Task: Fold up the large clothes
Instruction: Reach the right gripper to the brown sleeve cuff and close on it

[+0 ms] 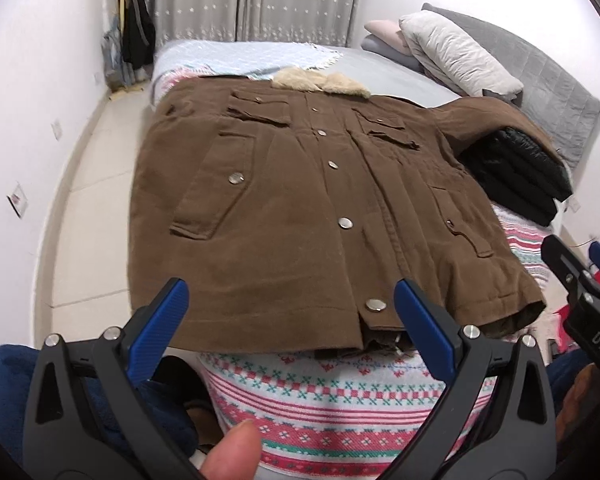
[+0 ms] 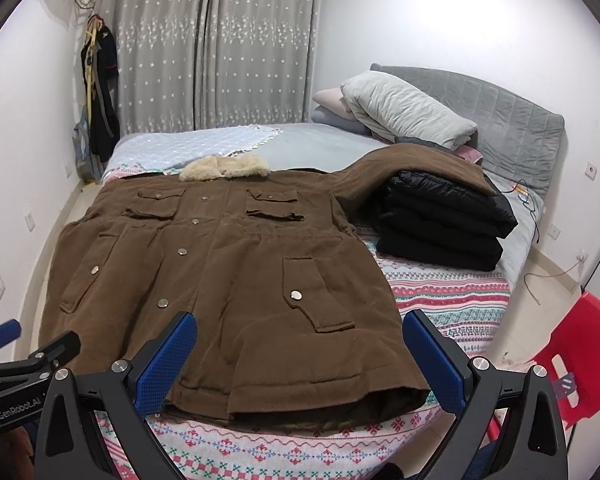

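Coat: brown, long, lying face-up and buttoned along the bed, fleece collar at the far end, hem hanging near me at the foot.
Weight: I read it as heavy and thick, with a lining showing at the hem; it will sag and drag rather than flip crisply.
Feel: soft but bulky cloth, not slippery; the metal snaps and flap pockets add stiff lumps that will resist a clean crease.
Grip spots: I'd take the hem corners, one each side, pinching through both layers; the near right corner looks thick and rolled, so I'd bite deep.
Left gripper: jaws spread wide, empty, hovering over the hem near the lowest snap; a thumb shows beneath it.
Right gripper: jaws wide too, holding nothing, poised above the hem by the lower right pocket.
Right sleeve: draped out over a stack of folded black clothes, so it is raised, not flat; I judge it needs folding inward first.
Left sleeve: I can't see it clearly; it may be tucked under or hanging off the bed edge.
In the way: the black stack sits touching the sleeve, and pulling the sleeve could tip it.
Around: pillows by the headboard, red chair off right, patterned blanket underneath, which may ruck.
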